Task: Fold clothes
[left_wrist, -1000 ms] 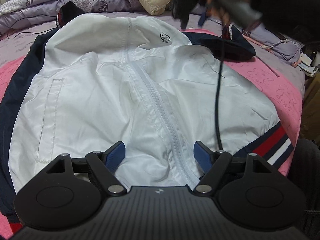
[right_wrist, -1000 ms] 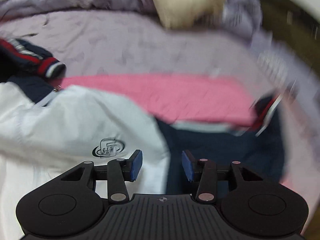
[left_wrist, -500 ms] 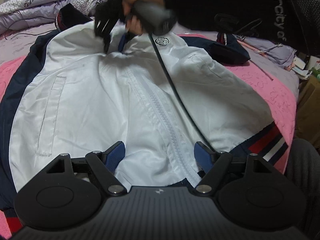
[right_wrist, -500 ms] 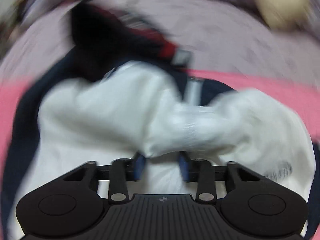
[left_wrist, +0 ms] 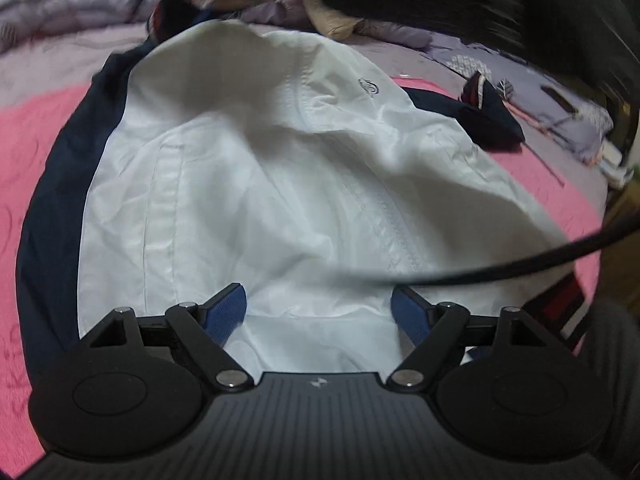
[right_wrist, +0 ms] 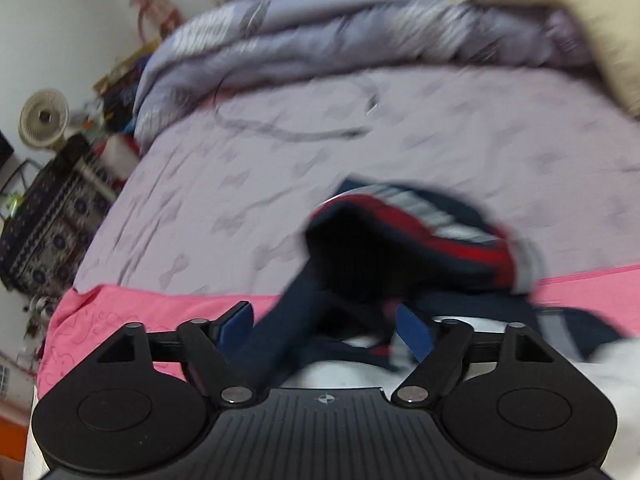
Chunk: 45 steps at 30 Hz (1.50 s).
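A white jacket [left_wrist: 280, 184] with navy sleeves and a centre zip lies front up on a pink blanket [left_wrist: 36, 148]. My left gripper [left_wrist: 318, 312] is open over the jacket's bottom hem, with white cloth between its blue pads. My right gripper [right_wrist: 326, 326] is open at the jacket's far left shoulder, over the navy sleeve [right_wrist: 280, 320], whose red, white and navy striped cuff [right_wrist: 472, 248] lies folded just ahead. The right sleeve's dark cuff [left_wrist: 488, 112] lies bunched at the far right.
The blanket lies on a lilac bed sheet [right_wrist: 360, 152] with a piled quilt [right_wrist: 360, 32] and a cream pillow [right_wrist: 580, 20] at the back. A black cable [left_wrist: 520, 256] crosses above the jacket. A small fan [right_wrist: 44, 118] and a patterned box [right_wrist: 52, 216] stand left of the bed.
The right gripper swept left from the right sleeve across the collar to the left shoulder, closed on white cloth midway, and stands open now. The left gripper stayed at the hem.
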Each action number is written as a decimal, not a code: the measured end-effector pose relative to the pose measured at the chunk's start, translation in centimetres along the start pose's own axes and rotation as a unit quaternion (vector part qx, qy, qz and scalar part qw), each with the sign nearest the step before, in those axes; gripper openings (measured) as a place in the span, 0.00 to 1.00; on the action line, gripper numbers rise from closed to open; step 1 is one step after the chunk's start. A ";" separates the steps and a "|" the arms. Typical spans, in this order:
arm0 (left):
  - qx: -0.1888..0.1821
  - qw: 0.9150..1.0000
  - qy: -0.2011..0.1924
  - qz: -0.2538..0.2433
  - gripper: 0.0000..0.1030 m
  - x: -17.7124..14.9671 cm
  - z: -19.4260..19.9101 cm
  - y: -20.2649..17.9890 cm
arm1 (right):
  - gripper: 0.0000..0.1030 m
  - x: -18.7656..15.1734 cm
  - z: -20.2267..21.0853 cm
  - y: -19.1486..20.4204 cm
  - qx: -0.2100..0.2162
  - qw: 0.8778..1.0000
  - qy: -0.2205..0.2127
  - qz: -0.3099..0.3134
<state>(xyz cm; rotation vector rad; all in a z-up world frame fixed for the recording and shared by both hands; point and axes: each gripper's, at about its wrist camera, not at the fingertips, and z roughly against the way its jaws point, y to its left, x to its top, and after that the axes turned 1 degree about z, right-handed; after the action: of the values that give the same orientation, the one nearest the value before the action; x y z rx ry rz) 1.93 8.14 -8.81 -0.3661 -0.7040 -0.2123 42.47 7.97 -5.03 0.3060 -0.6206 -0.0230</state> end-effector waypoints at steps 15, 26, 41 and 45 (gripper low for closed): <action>0.001 0.999 -0.014 -0.039 0.98 -0.9 -0.8 -1.5 | 0.74 7.3 -0.6 7.8 -0.030 0.989 -0.106 0.099; 0.011 0.999 -0.006 -0.046 0.98 -0.8 -0.7 -1.8 | 0.60 -8.2 1.1 -8.1 -0.149 0.967 0.125 0.167; 0.018 0.998 0.048 -0.042 0.99 0.5 -1.2 -1.9 | 0.28 -8.0 -1.5 -5.8 -0.164 0.969 0.080 0.168; 0.025 0.995 0.089 -0.034 0.99 1.5 -1.7 -2.4 | 0.16 -4.9 -0.8 -5.8 -0.253 0.958 -0.006 0.133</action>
<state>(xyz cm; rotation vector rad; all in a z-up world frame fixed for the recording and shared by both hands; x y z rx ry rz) 3.34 5.14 -8.40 -0.2718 -0.5448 -0.2870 39.40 3.24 -10.11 -0.2763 -0.6408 0.0746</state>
